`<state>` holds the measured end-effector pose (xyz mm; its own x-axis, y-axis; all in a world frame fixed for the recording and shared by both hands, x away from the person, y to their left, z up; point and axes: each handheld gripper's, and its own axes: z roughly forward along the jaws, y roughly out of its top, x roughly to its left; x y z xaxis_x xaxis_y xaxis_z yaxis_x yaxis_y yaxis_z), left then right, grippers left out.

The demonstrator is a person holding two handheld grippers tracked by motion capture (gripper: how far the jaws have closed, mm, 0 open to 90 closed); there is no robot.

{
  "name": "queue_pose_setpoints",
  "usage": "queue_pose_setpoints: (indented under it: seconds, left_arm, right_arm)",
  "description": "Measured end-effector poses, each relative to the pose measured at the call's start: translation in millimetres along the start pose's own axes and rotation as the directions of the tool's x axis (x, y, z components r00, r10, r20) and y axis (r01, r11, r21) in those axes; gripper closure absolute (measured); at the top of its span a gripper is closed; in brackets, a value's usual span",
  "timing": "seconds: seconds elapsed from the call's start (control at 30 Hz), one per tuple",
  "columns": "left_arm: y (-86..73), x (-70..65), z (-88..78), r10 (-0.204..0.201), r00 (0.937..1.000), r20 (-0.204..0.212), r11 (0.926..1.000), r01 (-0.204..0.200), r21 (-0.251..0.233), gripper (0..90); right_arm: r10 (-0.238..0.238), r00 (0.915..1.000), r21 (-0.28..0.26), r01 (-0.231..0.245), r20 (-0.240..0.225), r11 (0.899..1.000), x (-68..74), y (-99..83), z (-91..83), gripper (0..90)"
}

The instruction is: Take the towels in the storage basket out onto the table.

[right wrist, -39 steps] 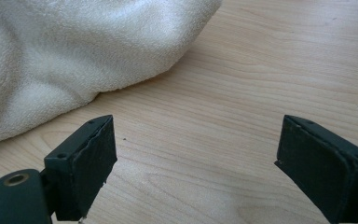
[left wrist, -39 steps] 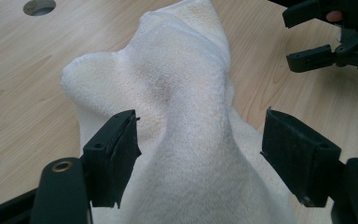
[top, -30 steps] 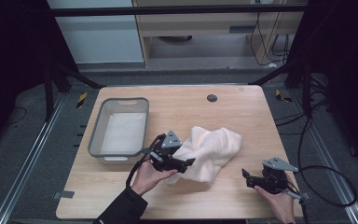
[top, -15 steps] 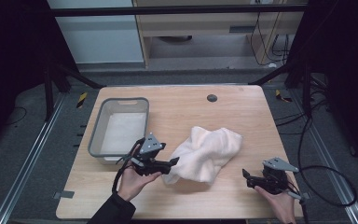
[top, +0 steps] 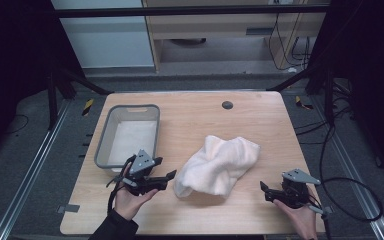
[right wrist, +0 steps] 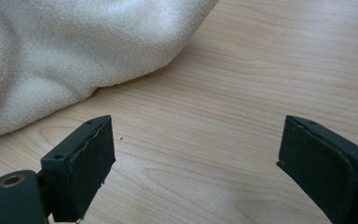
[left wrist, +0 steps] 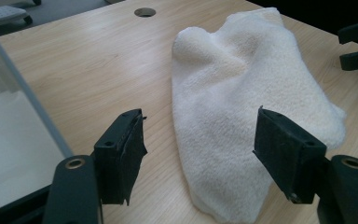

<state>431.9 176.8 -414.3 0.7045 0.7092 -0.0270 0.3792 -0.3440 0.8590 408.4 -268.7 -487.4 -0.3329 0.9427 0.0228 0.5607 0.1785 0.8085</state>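
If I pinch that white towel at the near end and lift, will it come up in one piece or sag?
Probably it sags: the white towel lies crumpled in soft folds, so it looks floppy. Its fluffy pile should give the pads grip, so slipping seems unlikely. It looks light; a push would likely bunch it on the table rather than slide it whole.

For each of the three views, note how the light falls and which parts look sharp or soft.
High view: wooden table evenly lit, surroundings dark, white towel casting a soft shadow. Left gripper view: towel sharp, near jaws of the left claw slightly soft. Right gripper view: wood grain crisp, towel bright, nearly washed out.
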Motion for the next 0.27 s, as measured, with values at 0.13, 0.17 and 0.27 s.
queue_pose_setpoints:
  seconds: [0.13, 0.17, 0.27]
  left_arm:
    - [-10.5, 7.7, -10.3, -0.028, 0.9993, -0.023, 0.9996, 0.028, -0.006, 33.9]
    - [-13.1, 9.3, -12.4, -0.035, 0.9989, -0.03, 0.9993, 0.035, -0.01, 34.1]
    - [-21.4, 13.9, -18.0, -0.052, 0.9976, -0.045, 0.9986, 0.052, -0.012, 34.9]
  right_arm:
    - [-0.001, 1.0, 0.002, 0.001, 0.0, 1.0, 0.0, -0.3, -0.2, 10.4]
    - [-0.001, 1.0, 0.001, 0.001, 0.0, 1.0, 0.0, -0.4, -0.2, 10.4]
    - [0.003, 1.0, 0.001, -0.003, -0.001, 1.0, 0.3, -0.3, -0.5, 10.3]
